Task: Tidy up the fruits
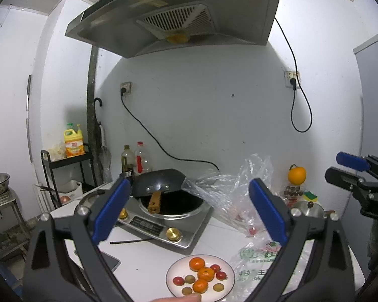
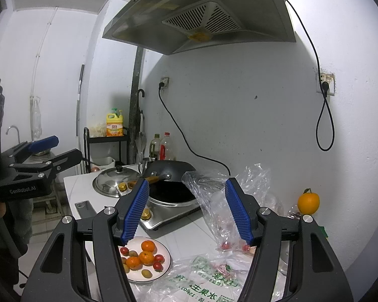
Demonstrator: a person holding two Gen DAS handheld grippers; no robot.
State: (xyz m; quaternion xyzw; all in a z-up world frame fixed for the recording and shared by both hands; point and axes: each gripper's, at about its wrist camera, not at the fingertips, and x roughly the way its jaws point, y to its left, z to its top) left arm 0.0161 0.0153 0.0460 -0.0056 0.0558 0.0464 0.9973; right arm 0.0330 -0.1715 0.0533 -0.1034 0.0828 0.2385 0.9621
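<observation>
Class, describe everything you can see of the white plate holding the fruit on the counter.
The plate is round, white and shallow, seemingly ceramic, lying flat on the pale counter in front of the stove. It holds three small oranges, several red cherry tomatoes and a few small greenish-brown fruits, spread loosely in one layer. A printed plastic bag lies beside it on the right; whether they touch is unclear. In the left wrist view a fingertip shows at its near rim. Neither gripper touches it.

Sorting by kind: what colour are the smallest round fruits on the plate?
Olive green fruits on the white plate, clearest in the right wrist view.
</observation>
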